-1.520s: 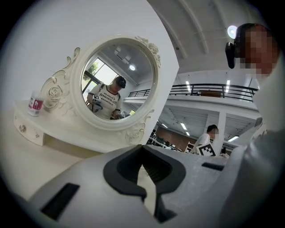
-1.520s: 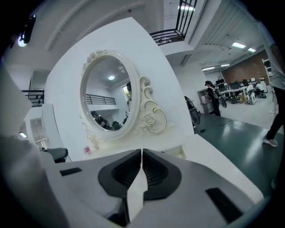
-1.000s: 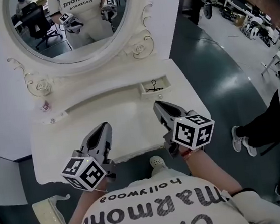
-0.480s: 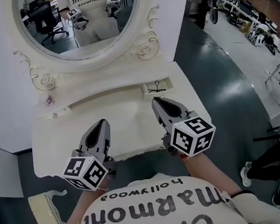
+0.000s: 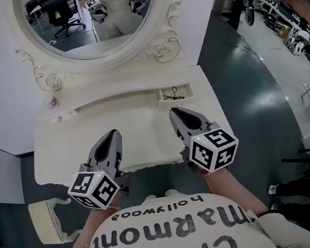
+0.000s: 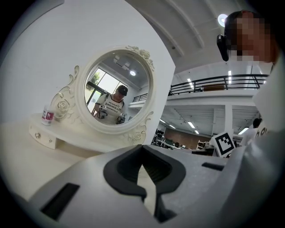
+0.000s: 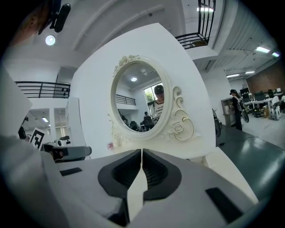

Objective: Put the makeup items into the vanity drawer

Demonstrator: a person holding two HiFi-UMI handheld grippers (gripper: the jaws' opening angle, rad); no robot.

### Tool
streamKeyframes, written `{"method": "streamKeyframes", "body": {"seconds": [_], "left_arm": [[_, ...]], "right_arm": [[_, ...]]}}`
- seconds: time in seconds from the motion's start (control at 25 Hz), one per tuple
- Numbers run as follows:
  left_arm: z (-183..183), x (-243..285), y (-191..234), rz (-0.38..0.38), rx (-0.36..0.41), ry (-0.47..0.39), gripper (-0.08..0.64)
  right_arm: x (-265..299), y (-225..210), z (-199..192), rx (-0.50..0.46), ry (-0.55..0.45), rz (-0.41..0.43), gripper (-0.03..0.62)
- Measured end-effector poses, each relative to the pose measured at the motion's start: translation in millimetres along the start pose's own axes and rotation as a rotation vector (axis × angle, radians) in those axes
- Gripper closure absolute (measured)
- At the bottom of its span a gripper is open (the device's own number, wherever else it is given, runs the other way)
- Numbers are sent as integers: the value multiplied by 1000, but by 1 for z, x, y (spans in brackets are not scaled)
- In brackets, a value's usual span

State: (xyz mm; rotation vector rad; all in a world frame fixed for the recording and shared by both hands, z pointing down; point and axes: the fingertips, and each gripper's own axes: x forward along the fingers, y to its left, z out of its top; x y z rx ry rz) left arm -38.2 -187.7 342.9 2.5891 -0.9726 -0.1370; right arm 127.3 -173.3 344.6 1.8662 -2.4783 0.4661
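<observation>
Head view: left gripper (image 5: 113, 136) and right gripper (image 5: 175, 114) hover over front edge of vanity top (image 5: 144, 130). Small drawer (image 5: 160, 96) open at shelf right end, thin dark item (image 5: 172, 96) inside. Labelled jar (image 5: 52, 103) at shelf left end, unstowed.
Left gripper view: fingers pressed together, empty.
Right gripper view: same.
Judgement: most of task left.

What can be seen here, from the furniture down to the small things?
vanity table: one, cream, in front of the person
mirror: one, oval, carved cream frame, at the vanity's back
small drawer: one, cream, open, right end of the shelf
black item: one, thin, inside that drawer
little bottle: one, white with pink label, left end of the shelf
stool: one, cream, floor at lower left
left gripper: one, grey, shut, empty
right gripper: one, grey, shut, empty
</observation>
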Motion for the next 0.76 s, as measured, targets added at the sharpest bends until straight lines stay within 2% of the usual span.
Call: {"method": "streamKeyframes", "body": {"seconds": [0.28,0.76], "left_arm": [[-12,1,-10,34,-20,12,552],[-18,9,-29,43,-13,17,552]], "right_arm": [[-10,-13,-11,-8,38,11,560],[-22,-29,-11,-20,46,15,560]]}}
